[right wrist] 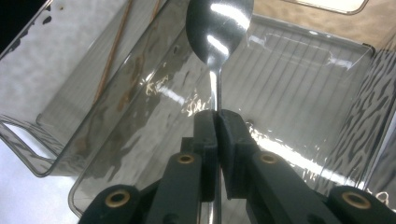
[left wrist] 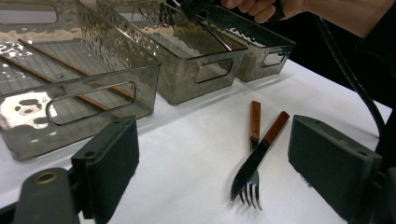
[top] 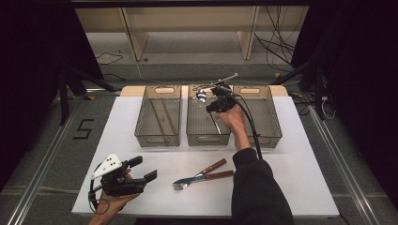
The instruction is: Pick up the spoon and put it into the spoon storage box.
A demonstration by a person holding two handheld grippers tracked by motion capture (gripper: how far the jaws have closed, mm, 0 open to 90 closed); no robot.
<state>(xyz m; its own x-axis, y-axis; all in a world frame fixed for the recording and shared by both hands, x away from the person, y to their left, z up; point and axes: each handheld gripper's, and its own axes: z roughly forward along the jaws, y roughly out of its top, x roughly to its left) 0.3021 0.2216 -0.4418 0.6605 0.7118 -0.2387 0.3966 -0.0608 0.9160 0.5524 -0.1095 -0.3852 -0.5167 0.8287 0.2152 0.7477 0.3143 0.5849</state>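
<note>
While my right gripper hangs over the middle bin, its jaws are pinched tight on the thin handle of a metal spoon, bowl pointing away from me toward the bin's far end, so I judge this to be the placing step of sorting cutlery into bins. The next move, as I see it, calls for lowering the spoon until it lies close to the ribbed floor, lining it up along the bin's length, then easing the jaws apart so it settles without clattering or bouncing off the wall. My left gripper rests near the front left of the white table with its jaws spread wide and nothing between them, aimed toward the fork and the knife, which lie crossed on the table with their wooden handles pointing toward the bins; they look like the next things to sort. The left bin holds a pair of brown chopsticks lying lengthwise. In the high view a slim metal piece seems to lie in the middle bin, though I cannot tell what it is. The right bin looks bare, partly hidden by my hand.
</note>
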